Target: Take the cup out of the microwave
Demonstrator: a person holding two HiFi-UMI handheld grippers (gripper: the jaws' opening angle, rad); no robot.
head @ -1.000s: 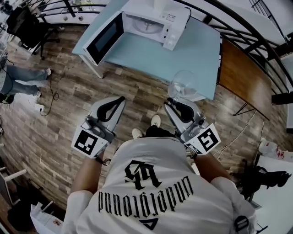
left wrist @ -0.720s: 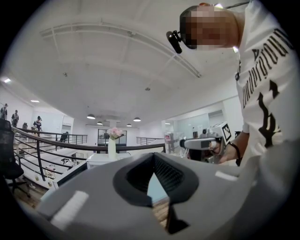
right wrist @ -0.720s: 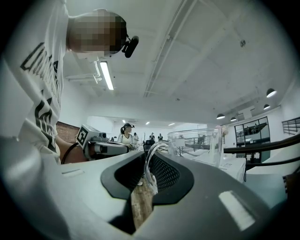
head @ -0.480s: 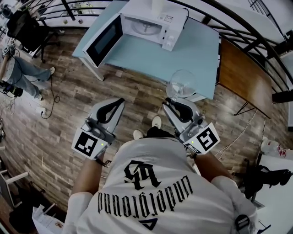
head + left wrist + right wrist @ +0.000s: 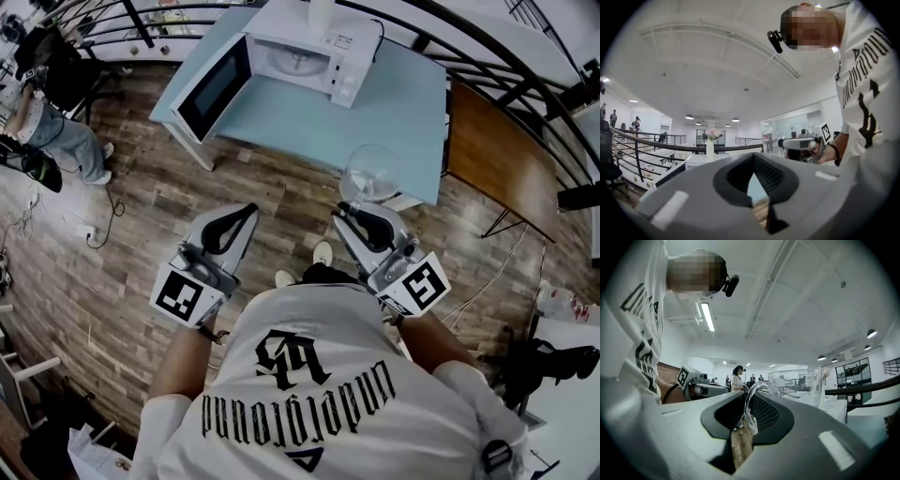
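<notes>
The jaws of the right gripper [image 5: 352,208] hold the glass cup [image 5: 372,173] by its handle in the head view, near the worktop [image 5: 394,103] edge and well away from the open microwave [image 5: 309,52]. The cup looks out already, so next it likely needs a gentle set-down. Left gripper view: the left gripper [image 5: 753,157] has its jaws together, with nothing in them. Right gripper view: narrow jaws pinch the handle, and the cup sits just past them.

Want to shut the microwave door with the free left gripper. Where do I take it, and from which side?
I'd take the microwave door at its free outer edge, the end swung farthest out. It stands wide open toward the head view's left, so bring the left gripper in from that left side.
</notes>
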